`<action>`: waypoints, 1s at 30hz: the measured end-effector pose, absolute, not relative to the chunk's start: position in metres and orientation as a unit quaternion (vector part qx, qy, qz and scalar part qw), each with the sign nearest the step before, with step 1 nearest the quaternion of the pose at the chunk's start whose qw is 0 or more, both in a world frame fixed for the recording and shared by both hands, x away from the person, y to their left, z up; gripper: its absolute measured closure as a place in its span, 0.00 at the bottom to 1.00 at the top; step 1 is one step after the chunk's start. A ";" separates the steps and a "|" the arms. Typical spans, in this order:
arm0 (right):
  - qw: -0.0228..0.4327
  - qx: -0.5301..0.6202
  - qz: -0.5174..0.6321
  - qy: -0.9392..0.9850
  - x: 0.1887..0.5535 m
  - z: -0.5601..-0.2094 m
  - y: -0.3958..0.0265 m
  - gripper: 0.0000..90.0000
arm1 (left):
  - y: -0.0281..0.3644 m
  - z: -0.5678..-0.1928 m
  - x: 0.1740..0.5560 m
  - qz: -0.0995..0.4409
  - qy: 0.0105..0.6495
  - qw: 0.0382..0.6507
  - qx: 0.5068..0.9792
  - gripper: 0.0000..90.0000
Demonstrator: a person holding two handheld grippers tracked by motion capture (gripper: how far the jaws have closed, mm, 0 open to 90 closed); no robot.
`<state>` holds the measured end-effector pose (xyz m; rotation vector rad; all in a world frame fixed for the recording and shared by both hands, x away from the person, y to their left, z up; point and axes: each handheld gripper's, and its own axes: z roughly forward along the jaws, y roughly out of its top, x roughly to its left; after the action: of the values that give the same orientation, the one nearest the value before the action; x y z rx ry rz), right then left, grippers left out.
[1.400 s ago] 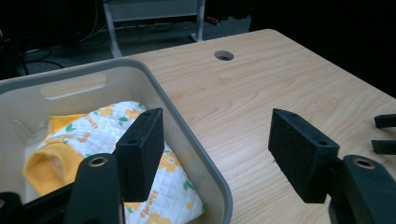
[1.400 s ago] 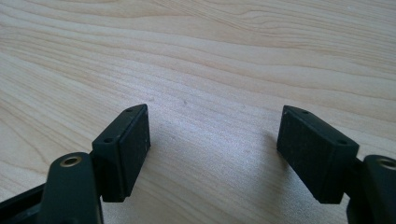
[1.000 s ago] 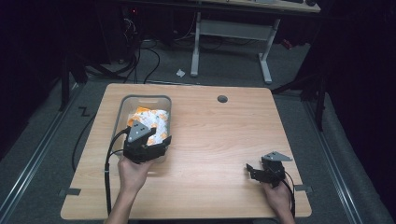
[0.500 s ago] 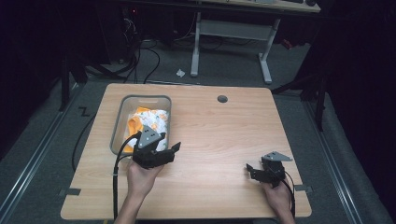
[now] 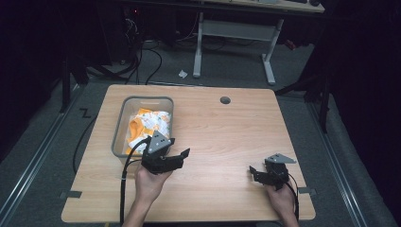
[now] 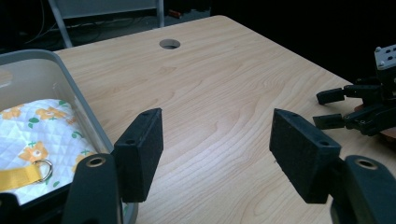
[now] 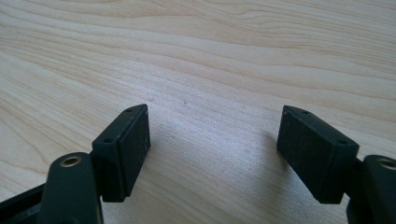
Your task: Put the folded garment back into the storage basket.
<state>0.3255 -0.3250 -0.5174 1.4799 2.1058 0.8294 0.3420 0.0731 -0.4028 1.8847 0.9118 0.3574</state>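
Wooden table (image 5: 222, 137), centre of the high view, with a round hole (image 5: 225, 100) near its upper edge.

Grey bin (image 5: 121, 126), left of centre on the table. Inside: quilted white cloth (image 5: 153, 124) with orange flower print. In the left gripper view, at the lower left, the same cloth (image 6: 42, 128) with a yellow strap (image 6: 16, 177) and a metal ring (image 6: 43, 169) on it.

Left claw (image 5: 177, 158), held in the left hand (image 5: 150, 182), lower centre-left of the high view, just right of the bin's near right corner. Jaws spread wide, nothing between them; bare table in the gap in the left gripper view (image 6: 217, 154). Cloth to the left of the claw, inside the bin, apart from both jaws. Left jaw close beside the bin wall (image 6: 81, 109); contact with it not clear. Black cable (image 5: 124, 189) trailing down toward the bottom edge.

Right claw (image 5: 257, 174), held in the right hand (image 5: 282, 201), lower right of the high view, low over the table, well apart from the bin and cloth. Grey three-cornered plate (image 5: 280, 159) on top. Jaws wide apart in the right gripper view (image 7: 212, 154), holding nothing, only wood grain in the gap. Also seen at the right edge of the left gripper view (image 6: 329, 109), jaws parted.

Beyond the table, upper part of the high view: dark floor, a white desk frame (image 5: 234, 30), cables (image 5: 142, 52).
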 end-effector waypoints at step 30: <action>0.217 0.534 0.299 0.760 0.325 -0.517 -0.325 0.29 | 0.046 -0.428 0.341 0.115 0.363 0.476 0.793 0.39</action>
<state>0.3254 -0.3250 -0.5174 1.4795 2.1058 0.8293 0.3415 0.0464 -0.4285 1.9381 0.8867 0.2816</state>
